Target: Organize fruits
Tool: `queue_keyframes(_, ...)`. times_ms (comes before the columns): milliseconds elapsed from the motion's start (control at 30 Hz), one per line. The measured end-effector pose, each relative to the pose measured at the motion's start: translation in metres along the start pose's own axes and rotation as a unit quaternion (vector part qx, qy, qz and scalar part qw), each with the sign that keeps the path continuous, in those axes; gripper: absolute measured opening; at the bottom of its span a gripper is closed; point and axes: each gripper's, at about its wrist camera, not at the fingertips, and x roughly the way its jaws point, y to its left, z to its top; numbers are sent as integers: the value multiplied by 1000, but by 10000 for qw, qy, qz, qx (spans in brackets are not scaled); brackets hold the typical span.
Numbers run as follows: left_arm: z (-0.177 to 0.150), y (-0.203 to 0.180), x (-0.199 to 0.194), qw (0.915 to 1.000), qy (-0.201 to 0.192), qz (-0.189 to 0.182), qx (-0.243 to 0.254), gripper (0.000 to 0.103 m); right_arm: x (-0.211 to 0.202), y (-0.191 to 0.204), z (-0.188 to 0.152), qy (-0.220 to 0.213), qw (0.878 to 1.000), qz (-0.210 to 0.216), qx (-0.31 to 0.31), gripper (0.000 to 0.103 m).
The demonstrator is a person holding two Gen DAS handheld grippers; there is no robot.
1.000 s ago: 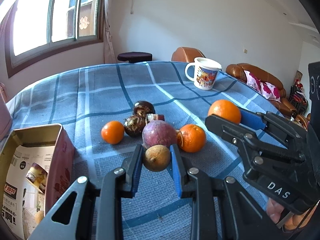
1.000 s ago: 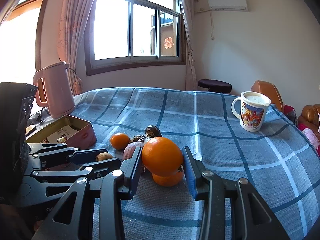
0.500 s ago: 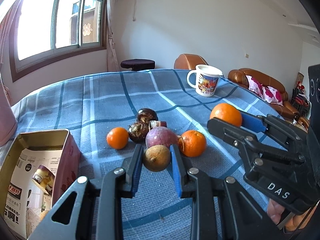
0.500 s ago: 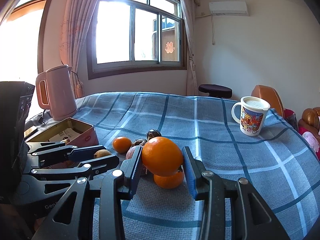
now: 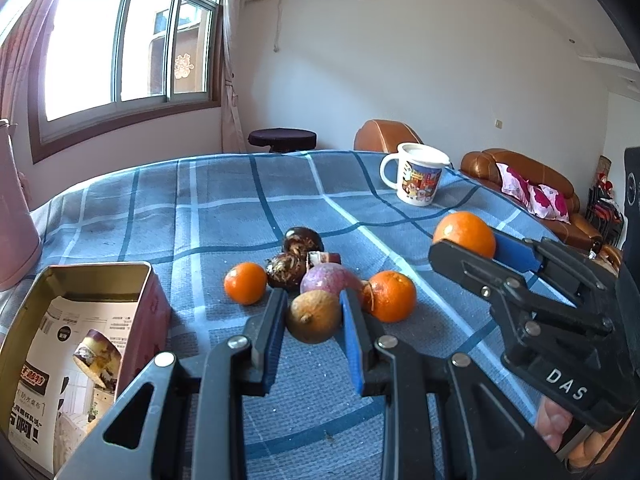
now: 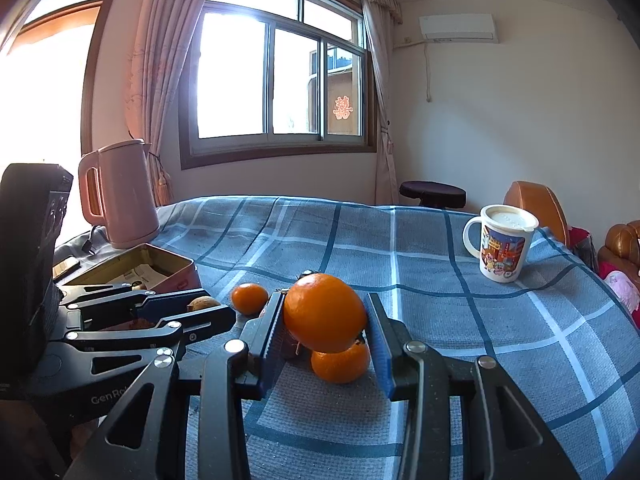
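left gripper (image 5: 313,320): lower centre of the left wrist frame, clenched on a brown fruit (image 5: 313,317), both blue pads pressed against its sides; the fruit sits between the fingertips, above the cloth.
right gripper (image 6: 325,320): lower centre of the right wrist frame, clenched on a large orange (image 6: 325,318), pads against its left and right sides; in the left wrist frame the same orange shows at centre right, at the tip of the black fingers.
fruit pile: centre of the left wrist frame, on the blue checked tablecloth (image 5: 224,208); a small orange (image 5: 245,288) at the left, two dark brown round fruits (image 5: 296,256) behind, a purple round fruit (image 5: 326,284) just beyond the brown fruit, and a second orange (image 5: 390,296) at the right, touching or nearly touching the purple one.
second orange, right wrist frame: directly below the held orange, partly hidden by it.
open tin box (image 5: 88,312): lower left of the left wrist frame, lid off, printed paper lining inside; left of the pile and apart from it.
mug (image 6: 505,242): centre right of the right wrist frame, white with a cartoon print and a lid, standing upright, well apart from the fruit.
pink kettle (image 6: 118,194): left of the right wrist frame, upright behind the tin box.
person: fingers (image 5: 554,426) show at the lower right of the left wrist frame, under the right gripper's body.
background: window at upper left, brown sofa at the right edge, dark stool past the table's far edge.
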Motion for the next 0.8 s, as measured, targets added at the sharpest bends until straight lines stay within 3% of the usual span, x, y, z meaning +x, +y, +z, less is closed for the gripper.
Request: queue_keyframes(800,-1,-2,-15,9989,-423,199,37,29,-14,3,-2,-366,9993,42,-51,41)
